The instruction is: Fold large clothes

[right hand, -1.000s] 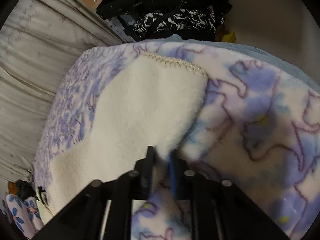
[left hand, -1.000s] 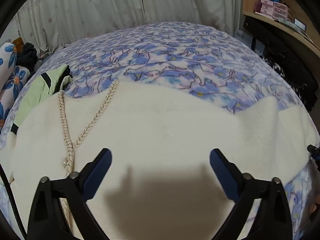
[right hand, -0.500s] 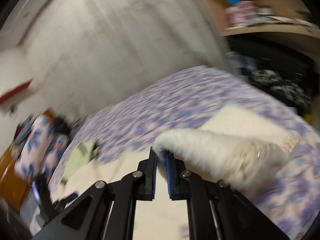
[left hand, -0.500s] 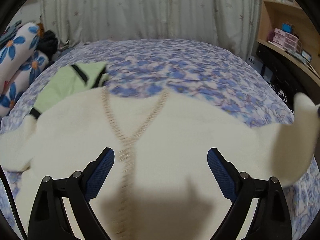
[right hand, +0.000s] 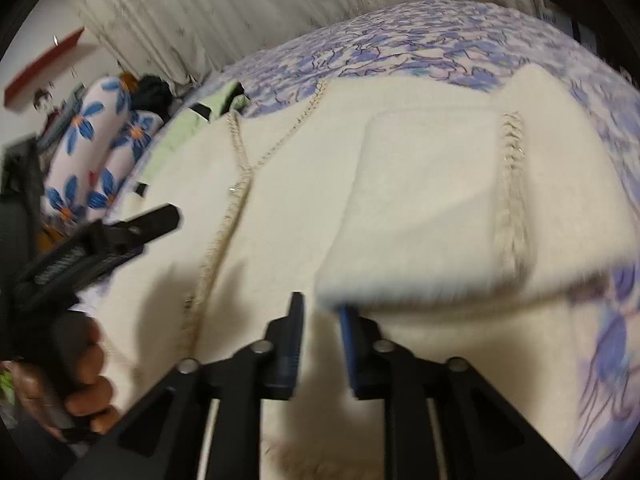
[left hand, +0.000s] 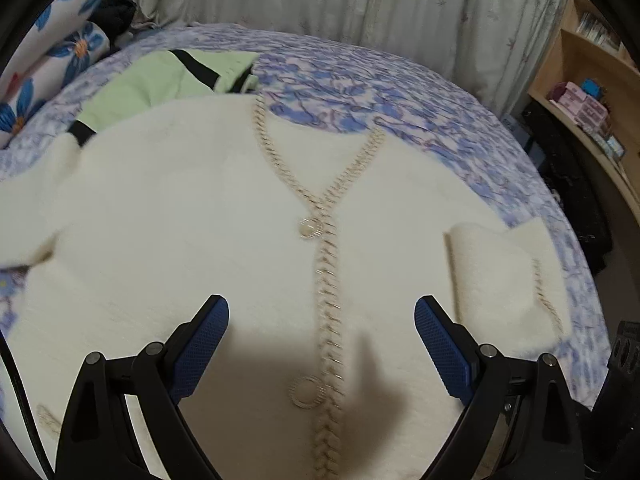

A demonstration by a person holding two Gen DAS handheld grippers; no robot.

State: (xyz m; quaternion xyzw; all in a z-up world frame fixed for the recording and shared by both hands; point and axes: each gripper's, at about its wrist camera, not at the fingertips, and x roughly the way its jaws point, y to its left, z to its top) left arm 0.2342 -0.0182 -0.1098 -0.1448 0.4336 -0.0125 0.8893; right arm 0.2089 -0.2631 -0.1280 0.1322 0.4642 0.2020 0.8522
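Cream cardigan (left hand: 200, 208) spread front-up across floral bed (left hand: 400, 92), right sleeve (right hand: 432, 200) folded inward; right gripper (right hand: 320, 320) jaws slightly apart at sleeve edge (probably releasing), left gripper (left hand: 322, 328) hovering wide open.

The cardigan (left hand: 200, 216) looks like fuzzy, matt cream fleece with a braided, faintly glinting trim (left hand: 328, 264). The bedspread (left hand: 400, 92) is soft printed plush. The left gripper (left hand: 322, 332) has matt black plastic arms and textured blue pads (left hand: 440, 344).
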